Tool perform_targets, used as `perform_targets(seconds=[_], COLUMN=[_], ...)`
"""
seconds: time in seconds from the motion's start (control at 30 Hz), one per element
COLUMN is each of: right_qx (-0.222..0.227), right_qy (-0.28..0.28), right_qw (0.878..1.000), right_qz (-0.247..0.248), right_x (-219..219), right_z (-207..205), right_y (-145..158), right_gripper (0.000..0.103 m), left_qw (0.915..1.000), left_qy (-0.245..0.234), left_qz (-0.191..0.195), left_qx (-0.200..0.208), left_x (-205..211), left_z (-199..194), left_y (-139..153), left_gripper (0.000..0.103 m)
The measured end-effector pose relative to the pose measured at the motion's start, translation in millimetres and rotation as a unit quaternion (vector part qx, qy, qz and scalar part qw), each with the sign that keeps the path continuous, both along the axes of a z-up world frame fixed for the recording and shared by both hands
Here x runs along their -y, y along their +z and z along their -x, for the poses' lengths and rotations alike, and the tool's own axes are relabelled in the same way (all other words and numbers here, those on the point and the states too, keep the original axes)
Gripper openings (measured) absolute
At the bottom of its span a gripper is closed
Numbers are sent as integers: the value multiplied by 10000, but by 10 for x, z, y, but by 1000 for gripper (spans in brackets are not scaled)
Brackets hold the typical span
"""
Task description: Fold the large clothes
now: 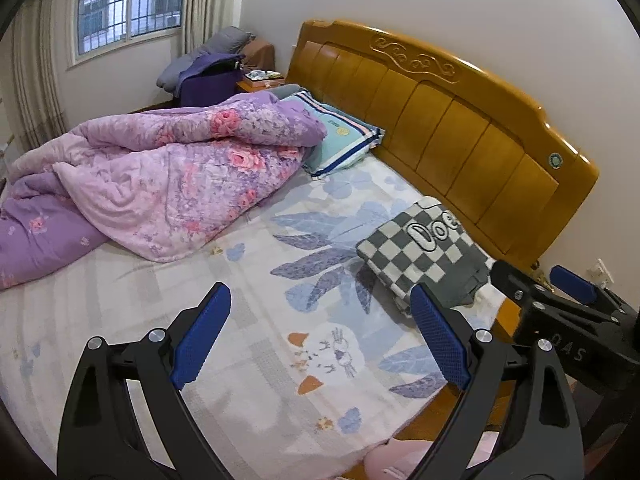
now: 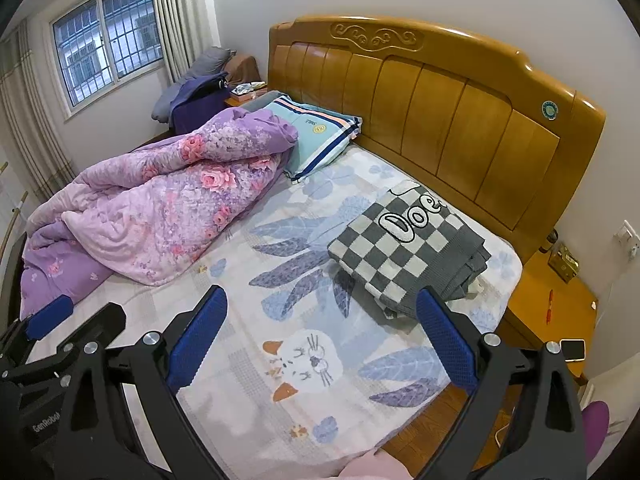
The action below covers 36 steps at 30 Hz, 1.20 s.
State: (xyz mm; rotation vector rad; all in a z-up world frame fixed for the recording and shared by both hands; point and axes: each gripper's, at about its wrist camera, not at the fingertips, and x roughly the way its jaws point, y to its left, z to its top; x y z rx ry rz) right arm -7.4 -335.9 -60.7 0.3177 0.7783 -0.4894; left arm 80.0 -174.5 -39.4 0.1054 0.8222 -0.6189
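Knitwear of medium weight is presented: a checkered sweater (image 2: 404, 244) in grey and off-white squares, carrying raised letters outlined in black. It is found already folded into a thick rectangular stack on the bed (image 2: 280, 320), just in front of the wooden headboard (image 2: 440, 120) and near the mattress corner closest to the nightstand (image 2: 560, 304). Layered grey edges are exposed along the side of the stack turned away from the headboard, and one off-white corner is seen protruding beneath them.

Handling is judged as follows. The fabric is soft, limp and non-slippery; no fragility is expected. If lifted by one point, the stack is likely to sag and unfold. A hold is therefore best taken on the stacked edges at two opposite corners, with all layers pinched together.

The left claw (image 1: 320, 332) is held spread wide above the sheet, well short of the headboard, with nothing between its blue ribbed pads (image 1: 200, 336). The right claw (image 2: 320, 336) is likewise held apart and empty, its outer finger overlapping the stack's near corner in the right wrist view; contact cannot be confirmed.

Materials are noted: glossy carved wood for the headboard, thin printed cotton with leaf and cat motifs for the sheet, and a puffy floral quilt (image 1: 160, 184) heaped farther along the headboard, beside a striped pillow (image 1: 340, 136).
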Motion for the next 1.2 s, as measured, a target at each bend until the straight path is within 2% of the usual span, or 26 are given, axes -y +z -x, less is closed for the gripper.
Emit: perform_targets(seconds=[0.13, 0.57, 1.2], right_qx=[-6, -7, -118], right_qy=[16, 75, 64], right_qw=[10000, 10000, 9999], right_qz=[-8, 25, -82], right_x=[-17, -60, 5], right_z=[31, 15, -2], right_y=[12, 16, -27], right_gripper=[92, 92, 92], left_qw=[10000, 9999, 9998], left_qy=[12, -30, -142], left_qz=[32, -136, -159], left_qx=[-87, -20, -33], left_x=[-35, -2, 28], left_z=[3, 42, 45], left_y=[-9, -15, -30], left_gripper=[92, 92, 92])
